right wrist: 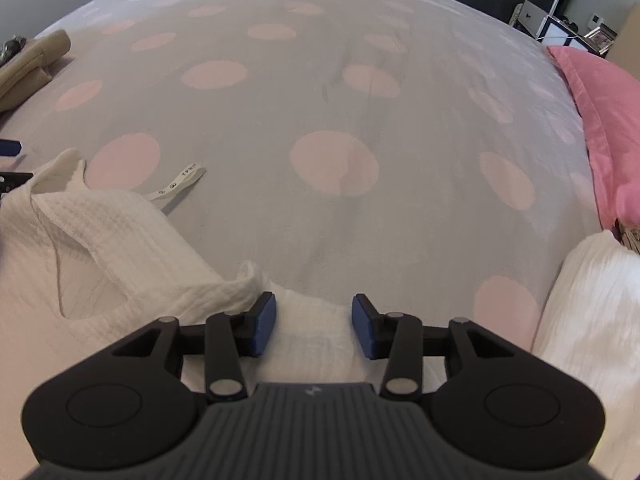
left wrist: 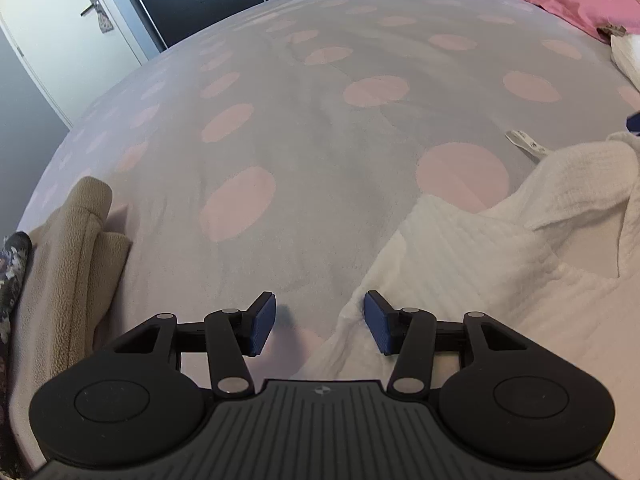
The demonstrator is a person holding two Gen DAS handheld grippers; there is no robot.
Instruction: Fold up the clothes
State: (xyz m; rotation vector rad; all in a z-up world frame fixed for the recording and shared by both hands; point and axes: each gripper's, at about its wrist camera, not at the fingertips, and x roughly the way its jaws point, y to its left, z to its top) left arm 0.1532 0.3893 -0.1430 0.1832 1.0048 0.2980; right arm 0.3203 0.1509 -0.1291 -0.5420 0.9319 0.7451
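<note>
White waffle-knit garment (left wrist: 520, 248) lies crumpled on the grey bedspread with pink dots (left wrist: 304, 152), filling the lower right of the left wrist view and the lower left of the right wrist view, care label (right wrist: 180, 182) sticking out onto the spread at its far edge. Left gripper (left wrist: 320, 326) is spread wide, nothing between the 2 blue pads; its right pad sits just beside the garment's near edge, left pad over bare bedspread. Right gripper (right wrist: 314, 328) is also wide apart and empty, hanging over a flatter strip of the white cloth at bottom centre of its view; can't tell if pads touch fabric. Step in hand looks like getting a grip on the near edge or corners before spreading the piece flat. To do it well: each gripper should probably take 1 layer only at a clear hem, not a bunched fold, since the raised collar-like flap and open pocket of cloth mid-left in the right wrist view suggest doubled layers. The 2 grips want to be well apart along the same edge so the cloth pulls taut and even. Waffle knit likely drapes soft and stretches, so pinch deep. Tan fleece items (left wrist: 64, 264) stacked at lower left of the left wrist view, a pink pillow (right wrist: 600, 120) at right and a white pillow (right wrist: 588, 320) at lower right of the right wrist view; keep the spread-out away from those.
</note>
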